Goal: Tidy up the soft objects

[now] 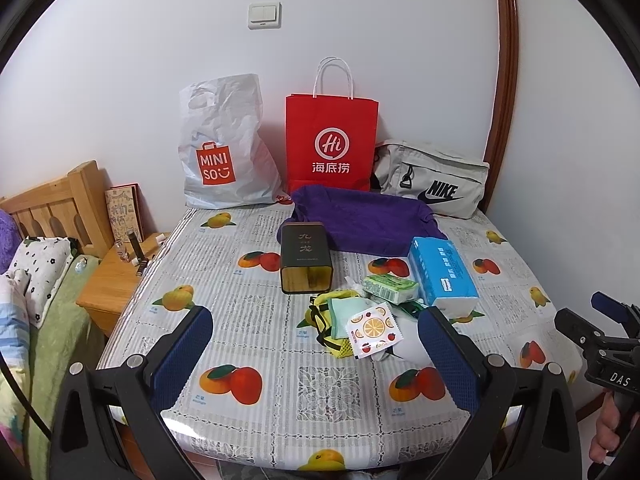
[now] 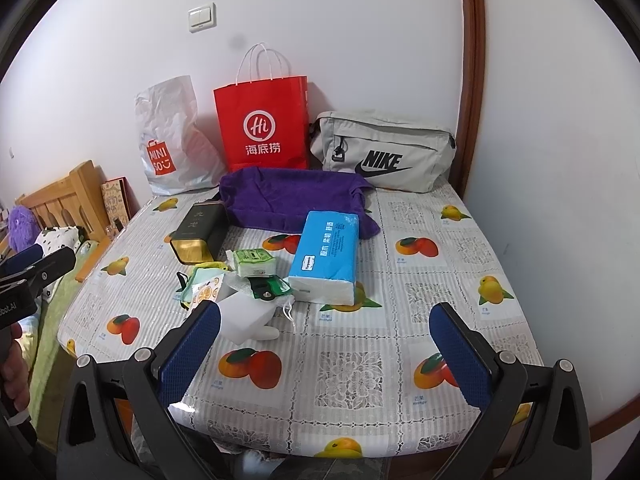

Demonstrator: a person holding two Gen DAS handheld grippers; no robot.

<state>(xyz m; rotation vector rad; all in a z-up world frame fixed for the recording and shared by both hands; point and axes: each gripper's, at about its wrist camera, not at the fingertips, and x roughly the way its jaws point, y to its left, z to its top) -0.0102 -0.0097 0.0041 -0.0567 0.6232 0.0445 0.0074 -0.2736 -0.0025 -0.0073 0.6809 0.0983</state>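
**Blue pads spread wide, nothing held above the fruit-print table**

Blue mesh pads faced each other across a broad gap on my left gripper (image 1: 316, 344), which hovered released over the near edge of the table covered in a fruit-printed plastic cloth (image 1: 248, 320). My right gripper (image 2: 326, 344) stood just as wide apart and empty, a little to the right of the other one.

Ahead of the left gripper lay the small soft things in a loose heap: a yellow mesh drawstring pouch (image 1: 320, 320) with a pale green cloth on it, and a flat white sachet printed with orange slices (image 1: 370, 332) resting on top of both. Just behind them sat a green pocket pack of tissues (image 1: 390, 287), and touching its right end a blue-and-white soft pack of facial tissues (image 1: 442, 276). From the right wrist view I also saw a white folded cloth (image 2: 248, 320) near my left pad, beside a green plastic-wrapped item (image 2: 268, 288).

A dark rectangular tin with gold edges (image 1: 306, 258) lay on its side left of the tissues. Behind it spread a crumpled purple towel (image 1: 360, 216). Against the wall stood a white plastic Miniso bag (image 1: 224, 148), a red paper Haidilao bag with white rope handles (image 1: 331, 140) and a grey Nike waist bag (image 1: 434, 184), side by side.
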